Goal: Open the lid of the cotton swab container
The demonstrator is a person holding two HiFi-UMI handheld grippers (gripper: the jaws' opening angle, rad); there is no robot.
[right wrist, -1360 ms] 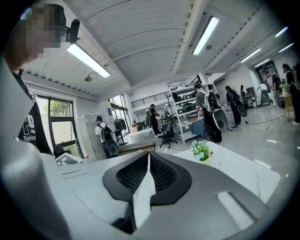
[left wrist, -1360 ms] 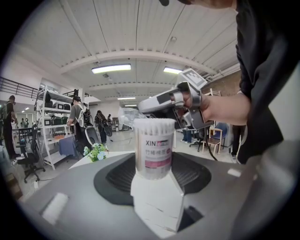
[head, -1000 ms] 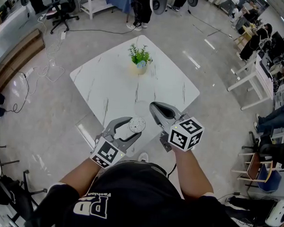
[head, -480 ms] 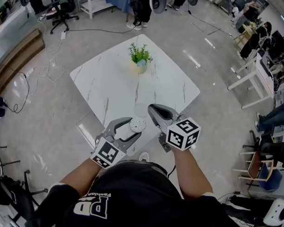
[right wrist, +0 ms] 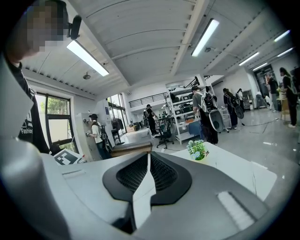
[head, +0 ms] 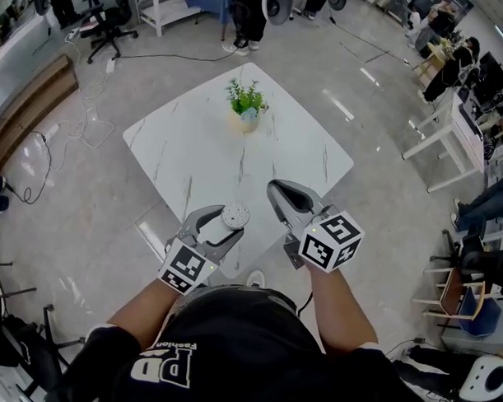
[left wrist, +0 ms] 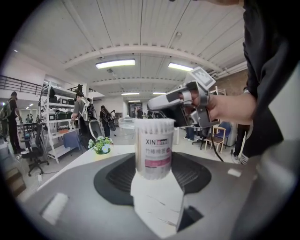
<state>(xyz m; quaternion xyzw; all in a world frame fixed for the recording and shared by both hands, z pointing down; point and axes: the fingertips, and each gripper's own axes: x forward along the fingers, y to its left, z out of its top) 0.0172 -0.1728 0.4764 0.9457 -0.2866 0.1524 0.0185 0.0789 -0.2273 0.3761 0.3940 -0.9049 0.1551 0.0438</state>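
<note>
— Slightly up and leftward the swab container [head: 234, 214] is shifted, clamped in the left gripper [head: 229, 223] above the near corner of the table [head: 196, 145].
— And the right gripper [head: 275, 189] is pressed closed, nothing held.

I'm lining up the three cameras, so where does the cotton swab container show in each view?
Head view: the cotton swab container is below centre, held in the left gripper.
Left gripper view: dead centre, upright between the jaws.
Right gripper view: not in it.
Shared landmark: the potted plant, upper centre in the head view, left of the container in the left gripper view, right of centre in the right gripper view.
</note>
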